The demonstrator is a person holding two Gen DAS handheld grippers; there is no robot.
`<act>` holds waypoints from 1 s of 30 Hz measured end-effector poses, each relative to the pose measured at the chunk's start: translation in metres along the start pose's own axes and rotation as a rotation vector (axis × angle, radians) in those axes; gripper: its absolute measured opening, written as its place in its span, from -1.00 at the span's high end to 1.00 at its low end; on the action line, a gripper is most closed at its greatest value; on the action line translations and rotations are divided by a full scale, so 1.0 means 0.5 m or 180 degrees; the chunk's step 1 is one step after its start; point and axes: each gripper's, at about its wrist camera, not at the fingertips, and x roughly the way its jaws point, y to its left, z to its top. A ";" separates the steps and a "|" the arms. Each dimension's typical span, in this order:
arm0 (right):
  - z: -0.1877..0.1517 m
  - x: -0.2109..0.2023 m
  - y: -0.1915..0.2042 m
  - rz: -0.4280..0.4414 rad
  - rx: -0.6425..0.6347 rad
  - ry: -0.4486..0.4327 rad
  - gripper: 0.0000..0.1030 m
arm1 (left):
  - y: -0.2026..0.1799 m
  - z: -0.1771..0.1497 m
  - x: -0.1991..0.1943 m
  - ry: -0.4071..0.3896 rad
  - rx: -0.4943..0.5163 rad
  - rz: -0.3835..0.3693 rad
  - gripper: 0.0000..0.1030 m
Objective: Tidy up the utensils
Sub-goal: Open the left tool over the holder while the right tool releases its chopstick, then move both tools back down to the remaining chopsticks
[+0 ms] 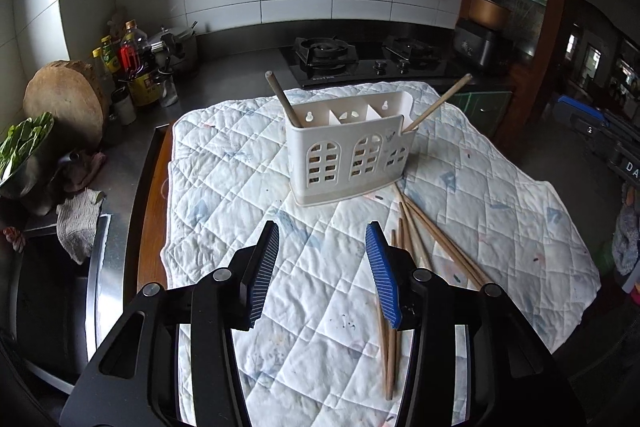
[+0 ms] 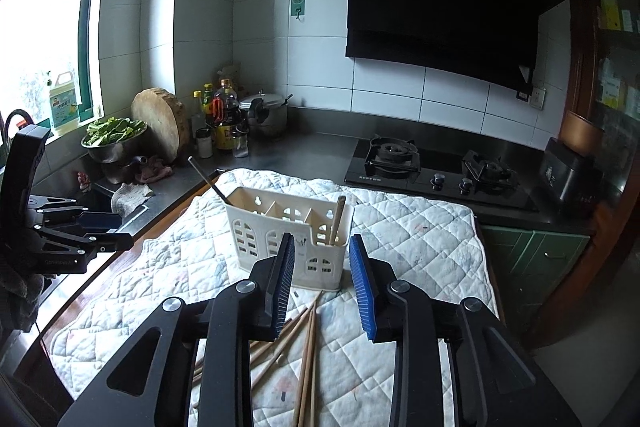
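Both grippers spread, nothing held: right gripper over loose chopsticks fanned on quilted cloth before three-slot white utensil caddy, left gripper alongside; best to single out one stick, pinch mid-shaft, avoid crossed neighbours.

White caddy; tan chopsticks; white quilted cloth.

On the quilted cloth stands the utensil holder, one chopstick in each end compartment, loose chopsticks lying before it, the stove behind.
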 end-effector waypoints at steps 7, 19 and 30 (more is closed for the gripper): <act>-0.099 -0.017 0.002 0.0029 0.0093 0.0070 0.45 | -0.027 -0.092 -0.015 -0.0170 -0.0069 0.0028 0.11; -0.280 0.016 -0.006 -0.0090 0.0218 0.0511 0.45 | -0.068 -0.237 0.026 -0.0071 -0.0089 0.0069 0.20; -0.354 0.055 -0.022 -0.0062 0.0347 0.0829 0.48 | -0.097 -0.331 0.085 0.0294 -0.0098 -0.0137 0.74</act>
